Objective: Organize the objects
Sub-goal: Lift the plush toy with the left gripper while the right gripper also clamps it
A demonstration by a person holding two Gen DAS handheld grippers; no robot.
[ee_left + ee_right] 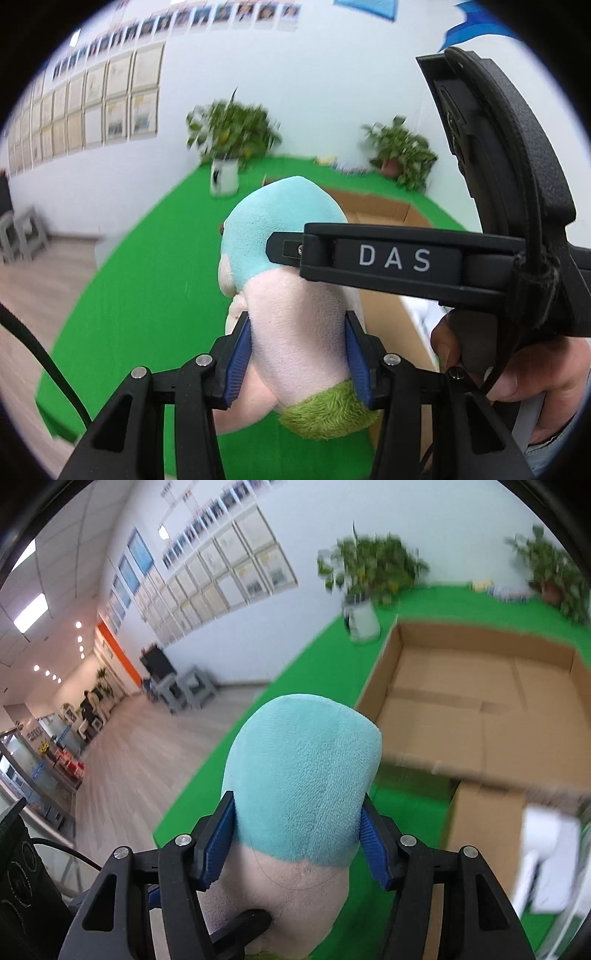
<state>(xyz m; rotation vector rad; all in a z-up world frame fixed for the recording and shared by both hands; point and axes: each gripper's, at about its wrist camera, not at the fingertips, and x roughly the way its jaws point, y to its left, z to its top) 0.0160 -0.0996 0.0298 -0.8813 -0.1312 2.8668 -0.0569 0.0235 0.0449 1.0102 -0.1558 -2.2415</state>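
Nearest the left lens, the left tool (pixel 297 354) has its blue ribbed pads pressed into the pale pink middle of a soft plush toy with a turquoise cap and a green furry base (pixel 291 295), so it is closed firmly on the toy. The right tool (pixel 297 834) grips the same plush toy (pixel 303 790) higher up, at the seam where turquoise meets pink, its pads denting the fabric at 9 and 3 o'clock; in the left view its black "DAS" arm crosses in from 3 o'clock with the person's right hand (pixel 517 369) beneath it. The toy is therefore held in the air by both tools, above the green felt-covered tabletop (pixel 325 672). I judge the sorting to be at an early or middle stage: the large open brown cardboard box (pixel 480 701) at 2 o'clock looks empty, so the toy has yet to be set down in it. A white object (pixel 546 860) at 4 o'clock is too blurred to name. Farther off, a leafy potted plant in a white pot (pixel 364 590) stands at 12 o'clock and a second plant in a terracotta pot (pixel 554 572) at 1 o'clock, against a white wall hung with framed certificates (pixel 221 576), with wood-effect flooring running away at 9 o'clock.
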